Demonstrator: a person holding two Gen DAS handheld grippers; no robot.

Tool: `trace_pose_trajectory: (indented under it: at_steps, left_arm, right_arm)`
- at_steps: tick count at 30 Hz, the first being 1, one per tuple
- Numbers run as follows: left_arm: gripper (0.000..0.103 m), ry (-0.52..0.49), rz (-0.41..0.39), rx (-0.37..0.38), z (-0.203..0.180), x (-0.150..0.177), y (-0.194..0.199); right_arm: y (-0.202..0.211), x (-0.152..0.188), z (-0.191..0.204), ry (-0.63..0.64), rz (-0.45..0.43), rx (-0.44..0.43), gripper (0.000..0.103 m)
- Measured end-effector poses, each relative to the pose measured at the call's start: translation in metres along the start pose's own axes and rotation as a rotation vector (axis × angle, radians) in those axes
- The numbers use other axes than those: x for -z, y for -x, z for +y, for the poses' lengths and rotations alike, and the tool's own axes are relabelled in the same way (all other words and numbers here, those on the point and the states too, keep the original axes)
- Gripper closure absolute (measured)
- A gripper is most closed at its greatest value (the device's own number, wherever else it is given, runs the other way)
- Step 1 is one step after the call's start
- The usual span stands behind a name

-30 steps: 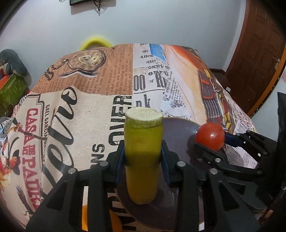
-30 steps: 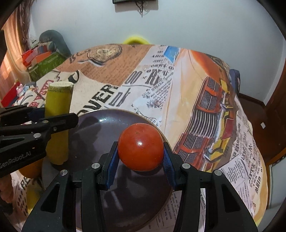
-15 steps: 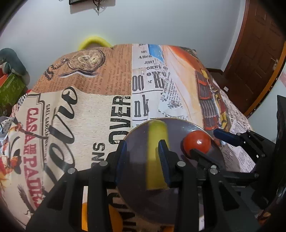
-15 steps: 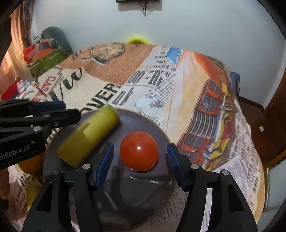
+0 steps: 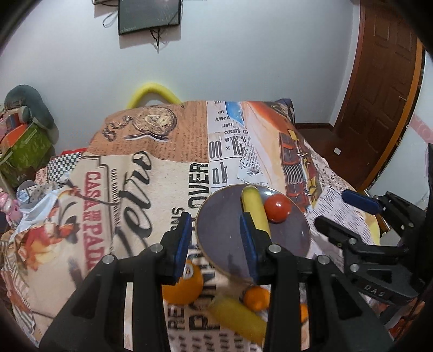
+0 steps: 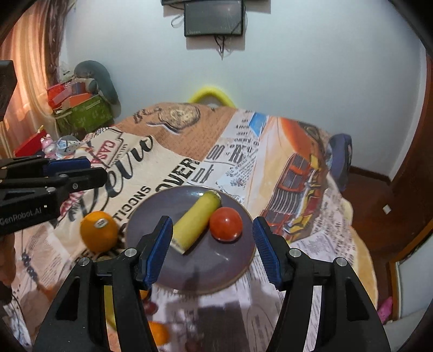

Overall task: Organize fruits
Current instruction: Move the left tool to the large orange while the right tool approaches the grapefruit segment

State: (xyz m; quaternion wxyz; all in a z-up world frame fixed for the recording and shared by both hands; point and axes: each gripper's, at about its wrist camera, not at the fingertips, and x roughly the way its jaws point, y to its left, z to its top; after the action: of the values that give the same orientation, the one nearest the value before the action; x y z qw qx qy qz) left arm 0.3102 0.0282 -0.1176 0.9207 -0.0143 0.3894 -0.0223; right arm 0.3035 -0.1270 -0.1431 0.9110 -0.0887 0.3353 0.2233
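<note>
While both my grippers hung above table, nothing sat between fingers. Left gripper point(image 5: 215, 235): jaws spread, empty. Big orange point(image 6: 99, 231) lay on printed cloth point(image 6: 167, 151), at 9 o'clock of purple plate point(image 6: 216, 260), just beside rim. On plate, yellow banana piece point(image 6: 196, 222) lay on its side, touching red tomato point(image 6: 226, 223) at its 3 o'clock. Right gripper point(image 6: 213, 250): jaws wide apart, empty, straddling plate's near half.

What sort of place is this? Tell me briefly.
Probably a room in a home: a table under a printed cloth, a wall-mounted screen, a wooden door, and boxes and clutter in the corner. Fruit sits on a plate.
</note>
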Motion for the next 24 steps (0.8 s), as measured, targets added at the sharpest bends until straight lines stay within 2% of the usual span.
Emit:
trace_pose_trajectory:
  at_steps: [6,13,16,20,24]
  left_arm:
    - [0.054,0.034,-0.013,-0.012,0.005,0.032,0.041]
    - [0.043,0.047,0.025,-0.018,0.007,0.079,0.069]
    - [0.042,0.052,0.049,-0.003,0.004,0.098,0.074]
    - [0.031,0.054,0.091,0.015,-0.007,0.119,0.072]
    - [0.028,0.045,0.144,0.031,-0.021,0.135,0.061]
  right_arm:
    - [0.039,0.015,0.014,0.004,-0.036,0.015,0.044]
    - [0.071,0.038,0.029,0.005,-0.047,0.012,0.044]
    - [0.080,0.049,0.033,-0.001,-0.044,0.005,0.044]
    - [0.088,0.066,0.037,-0.004,-0.031,0.009,0.042]
    - [0.093,0.085,0.039,-0.009,-0.009,0.009,0.042]
